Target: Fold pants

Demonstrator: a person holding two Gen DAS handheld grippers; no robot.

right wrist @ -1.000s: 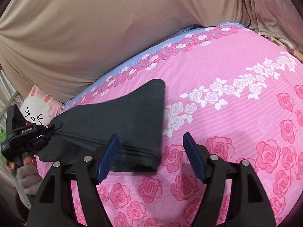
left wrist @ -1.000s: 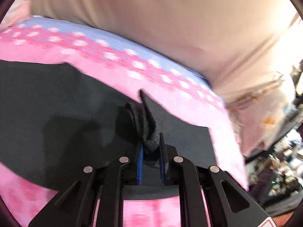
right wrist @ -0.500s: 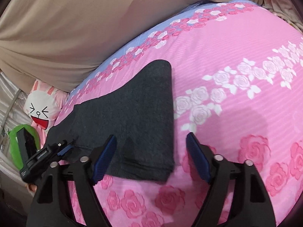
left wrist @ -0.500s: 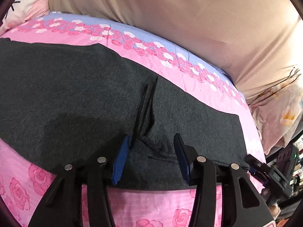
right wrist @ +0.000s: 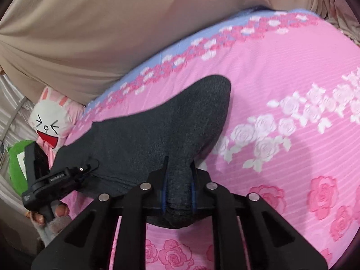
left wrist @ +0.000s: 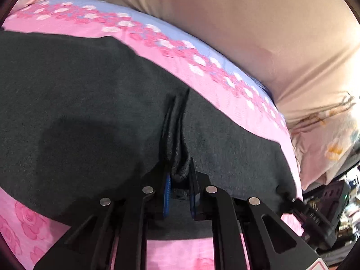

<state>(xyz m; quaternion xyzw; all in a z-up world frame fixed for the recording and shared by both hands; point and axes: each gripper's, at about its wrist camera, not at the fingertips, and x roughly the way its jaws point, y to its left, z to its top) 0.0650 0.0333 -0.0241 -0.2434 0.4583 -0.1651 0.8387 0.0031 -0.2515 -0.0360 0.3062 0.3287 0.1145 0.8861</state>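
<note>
Pants are lying flat on the pink bedsheet — soft, floppy, light. Left gripper is pinching a bunched edge; right gripper is squeezing another edge — good holding spots.

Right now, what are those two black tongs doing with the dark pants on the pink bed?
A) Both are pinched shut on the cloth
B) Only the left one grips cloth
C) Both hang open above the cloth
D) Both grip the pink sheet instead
A: the left tongs squeeze a bunched ridge of the dark pants, and the right tongs clamp the pants' edge, over the pink sheet.
</note>
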